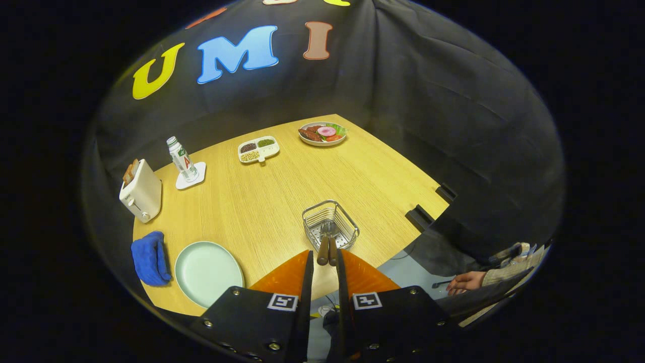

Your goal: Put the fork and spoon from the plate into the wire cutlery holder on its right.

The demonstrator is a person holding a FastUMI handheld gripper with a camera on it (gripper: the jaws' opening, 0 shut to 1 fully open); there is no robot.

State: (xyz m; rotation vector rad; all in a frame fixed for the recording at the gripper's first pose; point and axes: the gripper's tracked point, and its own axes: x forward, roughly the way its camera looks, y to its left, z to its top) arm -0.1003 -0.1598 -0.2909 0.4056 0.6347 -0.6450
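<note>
Spreading across one light wooden table (282, 191) are one empty pale-green round plate (208, 272) and, at its three o'clock, one square wire cutlery holder (330, 225). The gripper (325, 264) is clenched narrow on two brown wooden handles (327, 250), fork and spoon, their metal ends inside the holder at twelve o'clock.

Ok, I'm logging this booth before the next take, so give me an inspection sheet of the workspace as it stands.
Surface: wooden table, no spills seen.
Job's things: green plate bare; fork and spoon standing in the wire holder, wooden handles up, just ahead of the fingers.
Clutter: blue cloth beside the plate, toaster, bottle on a coaster, divided dish, plate of food at the far edge.
Grippers: gripper fingers close together on either side of the handles; contact cannot be told.
Cables: nothing seen.
Surroundings: black cloth walls; a person's hand beyond the table's right edge.
</note>
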